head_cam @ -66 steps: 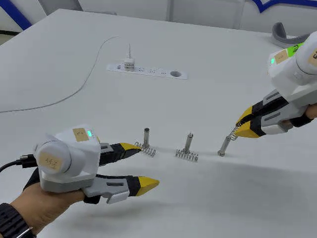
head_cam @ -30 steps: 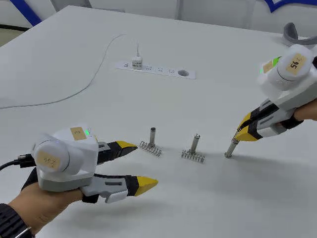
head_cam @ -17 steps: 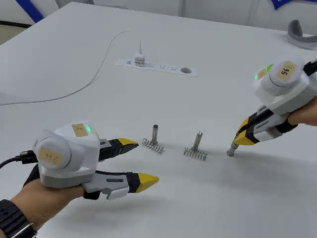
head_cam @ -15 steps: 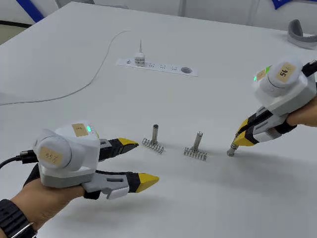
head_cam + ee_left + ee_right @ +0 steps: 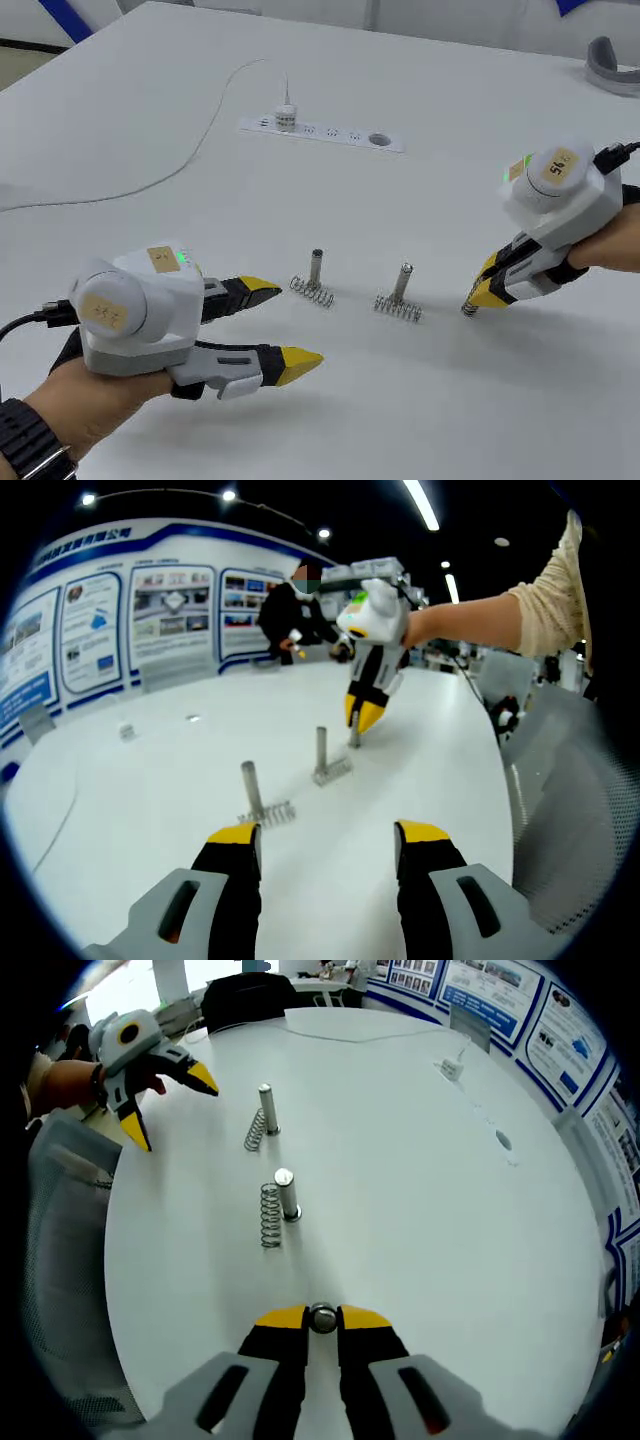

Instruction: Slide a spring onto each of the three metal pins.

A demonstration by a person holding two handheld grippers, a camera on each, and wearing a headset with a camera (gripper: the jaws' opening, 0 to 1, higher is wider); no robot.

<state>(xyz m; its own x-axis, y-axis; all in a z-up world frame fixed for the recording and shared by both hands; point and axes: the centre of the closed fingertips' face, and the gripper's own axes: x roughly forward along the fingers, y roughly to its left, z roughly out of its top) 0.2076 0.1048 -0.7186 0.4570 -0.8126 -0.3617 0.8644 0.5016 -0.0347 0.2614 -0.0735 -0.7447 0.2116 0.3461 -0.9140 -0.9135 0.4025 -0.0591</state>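
Three metal pins stand in a row on the white table (image 5: 430, 400). A spring (image 5: 312, 291) lies at the foot of the left pin (image 5: 316, 265). Another spring (image 5: 398, 307) lies by the middle pin (image 5: 404, 279). My right gripper (image 5: 479, 297) is low over the right pin (image 5: 467, 309), jaws nearly closed around a spring threaded on it. In the right gripper view the pin's head (image 5: 322, 1316) shows between the tips of the right gripper (image 5: 322, 1322). My left gripper (image 5: 285, 323) hovers open at the front left, nothing between its jaws (image 5: 328, 835).
A white power strip (image 5: 330, 134) with a plug (image 5: 286, 118) and a thin cable (image 5: 190, 150) lies at the back of the table. A grey curved object (image 5: 608, 62) sits at the far right corner. A person (image 5: 290, 610) stands beyond the table.
My right gripper has gone down along the right pin with the spring, from the pin's top to near its base. The left gripper has stayed open in place.
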